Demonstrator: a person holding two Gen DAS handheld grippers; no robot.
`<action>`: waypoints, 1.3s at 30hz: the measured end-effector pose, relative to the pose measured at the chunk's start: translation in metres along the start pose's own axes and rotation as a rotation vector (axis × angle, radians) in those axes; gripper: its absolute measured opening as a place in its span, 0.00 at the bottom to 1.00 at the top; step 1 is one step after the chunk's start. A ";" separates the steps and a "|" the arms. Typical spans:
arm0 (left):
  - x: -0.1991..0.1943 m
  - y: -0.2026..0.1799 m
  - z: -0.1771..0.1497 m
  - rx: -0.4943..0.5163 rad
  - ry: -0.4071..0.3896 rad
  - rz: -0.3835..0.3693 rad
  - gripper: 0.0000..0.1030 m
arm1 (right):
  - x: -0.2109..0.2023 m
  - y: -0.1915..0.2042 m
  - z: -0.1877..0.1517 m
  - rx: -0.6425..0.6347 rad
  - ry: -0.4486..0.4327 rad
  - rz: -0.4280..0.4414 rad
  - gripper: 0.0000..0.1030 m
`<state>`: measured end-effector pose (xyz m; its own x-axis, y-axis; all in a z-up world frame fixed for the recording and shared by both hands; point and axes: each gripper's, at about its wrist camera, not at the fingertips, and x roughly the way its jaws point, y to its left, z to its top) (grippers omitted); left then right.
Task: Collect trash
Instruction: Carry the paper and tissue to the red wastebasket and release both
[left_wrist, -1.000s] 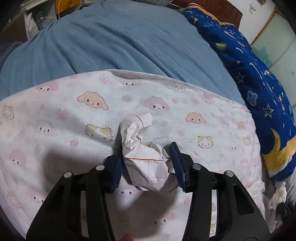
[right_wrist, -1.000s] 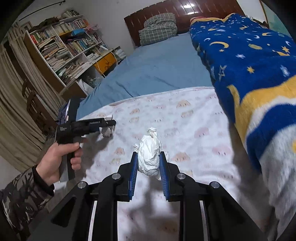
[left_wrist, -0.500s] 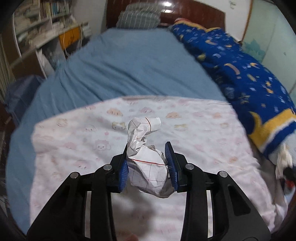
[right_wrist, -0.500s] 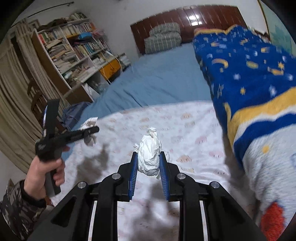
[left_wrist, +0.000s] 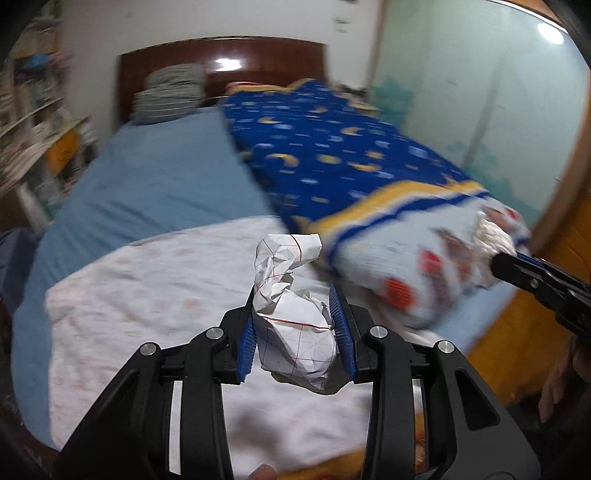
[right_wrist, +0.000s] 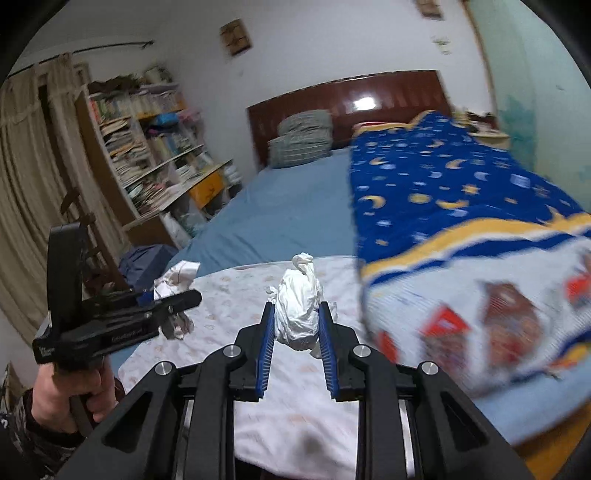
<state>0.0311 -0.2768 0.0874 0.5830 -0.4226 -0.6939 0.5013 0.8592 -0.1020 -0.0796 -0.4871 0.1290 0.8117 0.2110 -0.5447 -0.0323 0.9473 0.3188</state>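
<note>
Since a second ago both views have swung up and away from the bed (right_wrist: 280, 221): the cartoon-print sheet (left_wrist: 147, 295) that filled the left wrist view now lies low at 7 o'clock, and the headboard (right_wrist: 369, 96) and far wall have come into sight. Both wads have come up with the grippers, so pickup looks finished and what remains is probably carrying them to a bin, none of which is in view.

Counted, largest first: one bed, one star-and-moon blanket (right_wrist: 443, 177) at 2 o'clock, one cartoon-print sheet, one bookshelf (right_wrist: 147, 155) at 10 o'clock, two stacked pillows (right_wrist: 301, 138) at 12, two grippers, two pieces of trash.

The left gripper (left_wrist: 295, 332) has its jaws clamped on the crumpled grid paper (left_wrist: 291, 317), which stands above the blue pads, clear of the sheet. The right gripper (right_wrist: 297, 328) has its jaws clamped on the white tissue wad (right_wrist: 299, 306), likewise held off the bed. No other loose trash shows on the sheet.
</note>
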 end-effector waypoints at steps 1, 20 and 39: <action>-0.002 -0.017 -0.004 0.013 0.007 -0.024 0.36 | -0.017 -0.007 -0.005 0.014 -0.006 -0.015 0.23; 0.066 -0.253 -0.154 0.241 0.385 -0.297 0.36 | -0.184 -0.155 -0.225 0.382 0.165 -0.313 0.23; 0.182 -0.304 -0.324 0.422 0.816 -0.228 0.36 | -0.113 -0.228 -0.465 0.747 0.512 -0.380 0.23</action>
<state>-0.2223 -0.5211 -0.2388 -0.1052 -0.0977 -0.9896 0.8310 0.5381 -0.1415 -0.4357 -0.6152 -0.2429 0.3348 0.1702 -0.9268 0.6993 0.6144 0.3654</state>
